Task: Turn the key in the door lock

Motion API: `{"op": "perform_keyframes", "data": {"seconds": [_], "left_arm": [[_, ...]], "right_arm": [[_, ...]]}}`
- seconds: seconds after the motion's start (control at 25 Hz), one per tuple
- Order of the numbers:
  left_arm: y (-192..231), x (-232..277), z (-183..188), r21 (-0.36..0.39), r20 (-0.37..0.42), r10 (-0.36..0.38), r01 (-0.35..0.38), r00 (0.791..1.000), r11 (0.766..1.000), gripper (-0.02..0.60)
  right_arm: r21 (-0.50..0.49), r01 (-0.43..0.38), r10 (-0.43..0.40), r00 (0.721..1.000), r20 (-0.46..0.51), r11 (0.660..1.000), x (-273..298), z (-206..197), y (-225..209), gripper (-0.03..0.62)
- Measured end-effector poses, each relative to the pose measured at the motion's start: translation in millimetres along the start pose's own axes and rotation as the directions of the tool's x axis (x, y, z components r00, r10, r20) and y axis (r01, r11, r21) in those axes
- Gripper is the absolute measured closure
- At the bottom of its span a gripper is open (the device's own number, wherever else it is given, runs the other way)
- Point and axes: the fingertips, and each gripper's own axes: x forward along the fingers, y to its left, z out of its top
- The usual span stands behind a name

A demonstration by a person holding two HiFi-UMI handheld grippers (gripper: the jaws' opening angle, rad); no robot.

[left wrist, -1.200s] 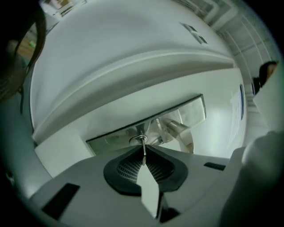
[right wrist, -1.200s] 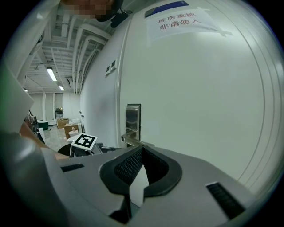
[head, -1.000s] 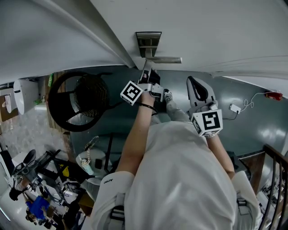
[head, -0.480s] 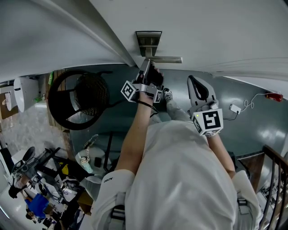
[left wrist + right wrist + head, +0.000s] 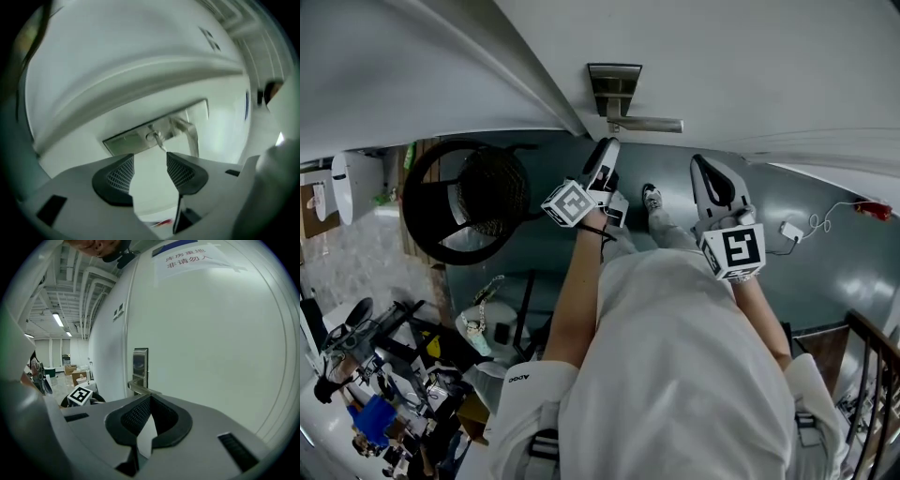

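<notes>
Head view, hard to make out: the key is too small to pick out against the lock plate [image 5: 613, 84] on the white door [image 5: 741, 56].
Head view, grippers: the left gripper [image 5: 607, 150] hangs just short of the lever handle [image 5: 647, 124], apart from it. The right gripper [image 5: 701, 171] is held further right, well clear of the lock.
Left gripper view, key: the key [image 5: 158, 139] sits in the lock cylinder, small and blurred. Its long axis stands out from the door towards the gripper, slanting down and to the right here.
Left gripper view, fingers: the fingers [image 5: 118, 174] have just been opening and now stand spread. Nothing lies between them, and the key is just beyond their tips.
Right gripper view, fingers: the fingers [image 5: 137, 415] are pressed together at the tips and pinch nothing.
Right gripper view, cut off: the handle passes behind the fingertips, so only its stub by the plate shows. The key is not visible from this side.
Right gripper view, far left: the left gripper's marker cube [image 5: 80, 394].
Count: one key, one lock plate, one handle, two grippers.
</notes>
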Motion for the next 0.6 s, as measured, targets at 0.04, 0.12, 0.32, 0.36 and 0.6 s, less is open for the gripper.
{"op": "perform_keyframes", "data": {"seconds": [0.04,0.12,0.32,0.36,0.6], "left_arm": [[1,-4,-6,0.213,-0.067,0.082,-0.066,0.994,0.975,0.371],[-2,-8,-14,0.555,-0.123,0.231,-0.126,0.965,0.822,0.371],[-37,1,0,0.892,-0.006,0.359,-0.158,0.933,0.424,0.535],[-42,3,5,0.92,0.029,0.368,-0.168,0.929,0.353,0.574],[-45,15,6,0.989,0.145,0.41,-0.122,0.9,-0.082,0.574]], "right_arm": [[0.001,-0.001,0.001,1.0,-0.001,1.0,1,0,0,0.602],[0.002,-0.007,0.007,1.0,-0.002,1.0,2,-1,0,0.602],[-0.007,-0.037,0.037,0.999,0.013,0.999,6,5,3,0.602],[-0.008,-0.039,0.04,0.999,0.015,0.999,7,6,3,0.602],[-0.007,-0.047,0.048,0.999,0.024,0.999,8,9,0,0.602]]}}
